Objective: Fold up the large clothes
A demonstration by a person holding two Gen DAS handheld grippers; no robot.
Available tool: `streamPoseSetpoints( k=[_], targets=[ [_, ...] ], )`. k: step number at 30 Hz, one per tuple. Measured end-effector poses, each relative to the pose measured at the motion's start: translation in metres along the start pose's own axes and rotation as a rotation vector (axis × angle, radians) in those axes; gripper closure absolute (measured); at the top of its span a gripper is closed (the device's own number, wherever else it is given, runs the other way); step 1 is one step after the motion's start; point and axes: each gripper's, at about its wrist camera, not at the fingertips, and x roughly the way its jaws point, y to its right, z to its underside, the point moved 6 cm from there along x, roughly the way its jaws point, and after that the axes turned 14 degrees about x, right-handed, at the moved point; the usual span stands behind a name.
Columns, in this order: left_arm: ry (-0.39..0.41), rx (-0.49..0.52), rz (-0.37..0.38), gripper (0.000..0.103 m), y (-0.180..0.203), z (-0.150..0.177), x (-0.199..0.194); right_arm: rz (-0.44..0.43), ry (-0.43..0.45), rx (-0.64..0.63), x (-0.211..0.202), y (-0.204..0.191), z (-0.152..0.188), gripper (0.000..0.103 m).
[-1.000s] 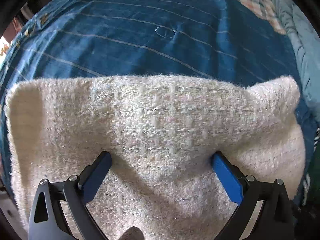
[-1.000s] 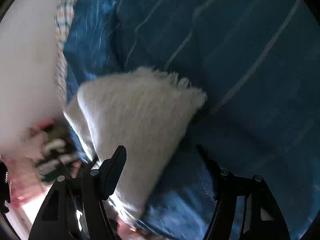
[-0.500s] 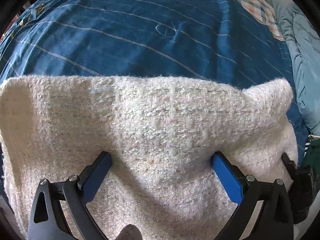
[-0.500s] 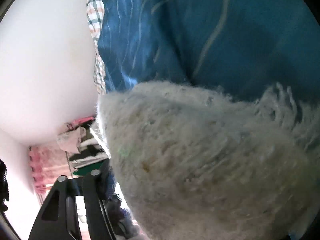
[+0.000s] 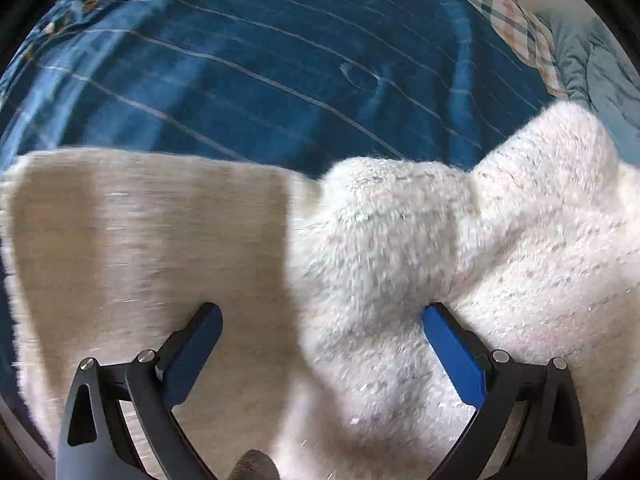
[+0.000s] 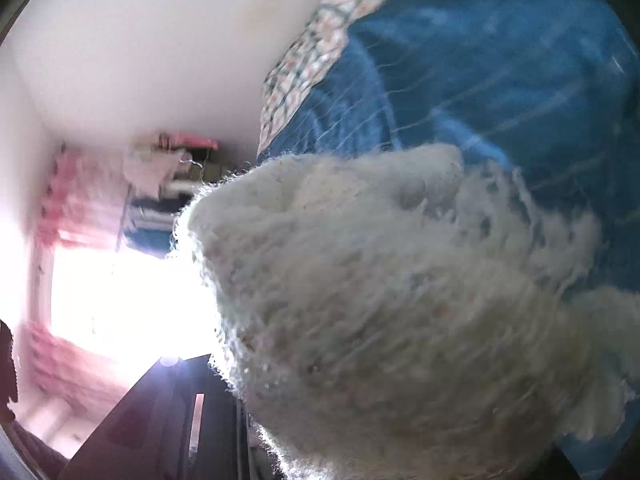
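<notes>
Now cream sweater (image 5: 400, 248) in closing right tongs (image 6: 360, 420)

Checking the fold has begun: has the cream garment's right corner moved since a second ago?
Yes. The cream garment has its right corner lifted farther up over the blue bedspread, toward the checked pillow.

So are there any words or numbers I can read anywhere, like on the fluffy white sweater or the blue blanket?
None: no words, numbers or labels can be read in either view.
The fluffy white sweater shows no tag or print.
The blue blanket has only pale stripes and a small stitched oval.
The checked cloth is just a pattern.
</notes>
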Motion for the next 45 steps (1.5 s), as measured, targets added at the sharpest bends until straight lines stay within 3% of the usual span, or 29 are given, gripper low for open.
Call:
streamPoseSetpoints(
  k=[4,8,11,16,21,22,23,25,26,28,30,32,34,35,37,39,41,42,45],
  targets=[
    [0.08,-0.042,-0.069,0.0,-0.048,0.019,-0.073,0.079,-0.065,-0.188,0.028,-0.065,0.028,0.071],
    [0.147,-0.15,-0.162,0.0,-0.115,0.057,-0.142,0.18,-0.176,-0.426,0.079,-0.13,0.089,0.072],
    [0.171,-0.26,-0.243,0.0,-0.169,0.103,-0.176,0.274,-0.299,-0.624,0.146,-0.161,0.156,0.072],
    [0.151,-0.487,-0.339,0.0,-0.25,0.19,-0.198,0.426,-0.45,-0.806,0.234,-0.143,0.268,0.071],
    [0.154,-0.648,-0.331,0.0,-0.294,0.236,-0.209,0.598,-0.638,-0.823,0.296,-0.097,0.329,0.056],
    [0.156,-0.659,-0.329,0.0,-0.298,0.24,-0.211,0.605,-0.652,-0.831,0.3,-0.099,0.331,0.053],
    [0.159,-0.66,-0.327,0.0,-0.295,0.239,-0.214,0.596,-0.666,-0.841,0.295,-0.102,0.337,0.04],
    [0.173,-0.651,-0.312,0.0,-0.292,0.234,-0.219,0.493,-0.77,-0.749,0.286,-0.117,0.337,0.025],
    [0.181,-0.638,-0.299,0.0,-0.291,0.229,-0.221,0.424,-0.85,-0.658,0.273,-0.126,0.335,0.025],
    [0.202,-0.61,-0.276,0.0,-0.285,0.217,-0.225,0.366,-0.905,-0.532,0.248,-0.137,0.333,0.025],
    [0.225,-0.567,-0.255,0.0,-0.277,0.201,-0.228,0.322,-0.867,-0.391,0.219,-0.14,0.305,0.025],
    [0.234,-0.536,-0.252,0.0,-0.268,0.188,-0.227,0.368,-0.763,-0.323,0.2,-0.13,0.272,0.026],
    [0.229,-0.499,-0.232,0.0,-0.254,0.176,-0.216,0.489,-0.672,-0.325,0.194,-0.105,0.24,0.044],
    [0.216,-0.484,-0.224,0.0,-0.247,0.172,-0.209,0.565,-0.648,-0.322,0.196,-0.086,0.229,0.059],
    [0.191,-0.442,-0.212,0.0,-0.231,0.167,-0.19,0.649,-0.666,-0.303,0.209,-0.057,0.225,0.063],
    [0.121,-0.378,-0.284,0.0,-0.215,0.171,-0.164,0.695,-0.68,-0.306,0.228,-0.024,0.234,0.063],
    [-0.055,-0.357,-0.363,0.0,-0.209,0.189,-0.125,0.715,-0.677,-0.324,0.244,-0.014,0.239,0.062],
    [-0.111,-0.368,-0.348,0.0,-0.207,0.198,-0.111,0.727,-0.687,-0.309,0.246,-0.018,0.24,0.061],
    [-0.103,-0.372,-0.34,0.0,-0.202,0.2,-0.116,0.709,-0.709,-0.23,0.233,-0.044,0.231,0.061]
  ],
)
